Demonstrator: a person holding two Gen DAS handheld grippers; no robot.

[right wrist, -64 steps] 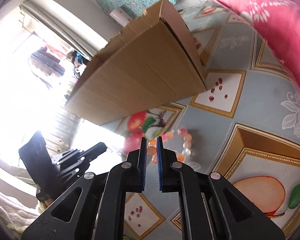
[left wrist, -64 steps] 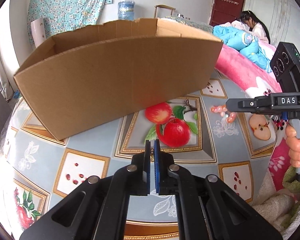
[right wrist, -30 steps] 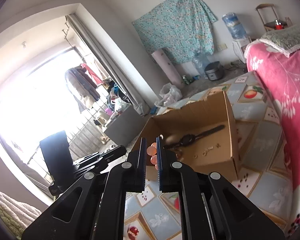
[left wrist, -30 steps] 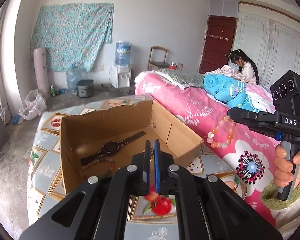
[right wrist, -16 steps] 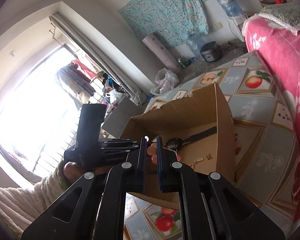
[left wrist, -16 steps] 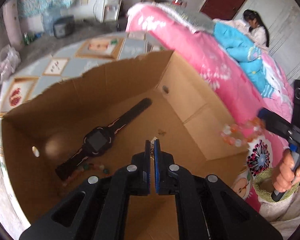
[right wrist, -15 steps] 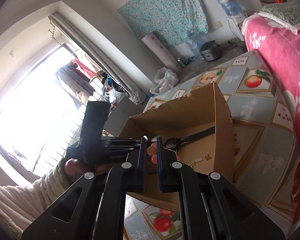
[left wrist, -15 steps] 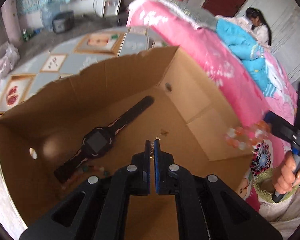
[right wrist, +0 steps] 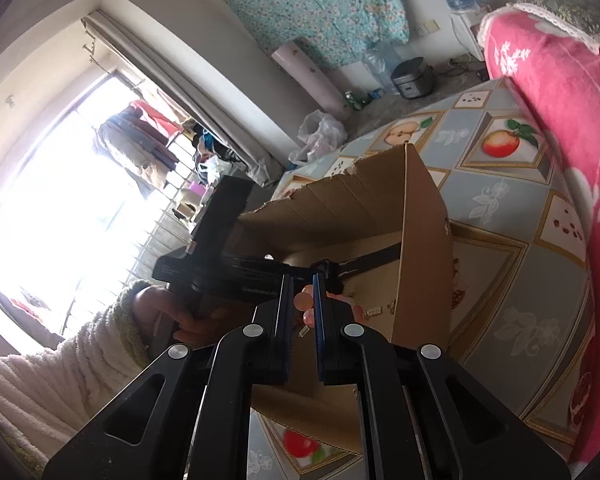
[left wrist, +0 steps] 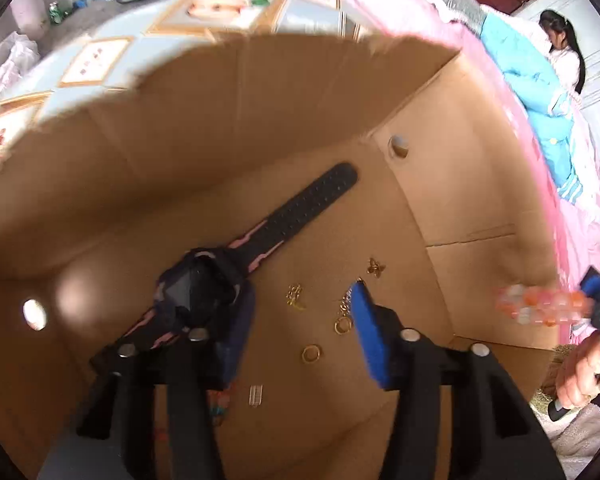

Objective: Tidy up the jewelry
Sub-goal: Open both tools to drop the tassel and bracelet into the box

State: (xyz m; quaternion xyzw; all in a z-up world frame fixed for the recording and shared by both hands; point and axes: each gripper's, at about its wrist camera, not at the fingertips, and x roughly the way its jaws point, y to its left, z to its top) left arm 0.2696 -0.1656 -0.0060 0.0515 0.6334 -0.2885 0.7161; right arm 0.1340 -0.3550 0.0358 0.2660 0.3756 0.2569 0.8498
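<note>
Left wrist view first: the left claw [left wrist: 300,328] hangs inside the cardboard box [left wrist: 480,208], its blue-padded fingers spread wide with nothing between them. Below, on the box floor, lies a black watch [left wrist: 236,272] with pink trim, its strap stretched out toward the far corner. Between the fingers the floor shows small gold pieces: a gold ring [left wrist: 311,354], a second ring on a short chain [left wrist: 343,325] just beside the right finger, a gold charm [left wrist: 295,296] and a butterfly-shaped piece [left wrist: 375,267] farther back. A small pale clip [left wrist: 256,395] sits near the bottom. Off at the right edge, the right claw [left wrist: 596,304] comes in over the box wall with a bead bracelet [left wrist: 540,309], pink, orange and clear, blurred.

Over to the right wrist view: the right claw [right wrist: 300,300] has its fingers drawn close on the bead bracelet [right wrist: 304,300], peach beads showing in the narrow gap. It is held just above the near rim of the cardboard box [right wrist: 424,248], which stands on the bench [right wrist: 520,272] with its fruit-print cloth. The watch [right wrist: 364,260] strap shows inside. The left claw's body [right wrist: 220,264] reaches into the box from the left, gripped by the left hand [right wrist: 172,312] in a fleecy white sleeve. A pink bed [right wrist: 560,92] runs along the right.
</note>
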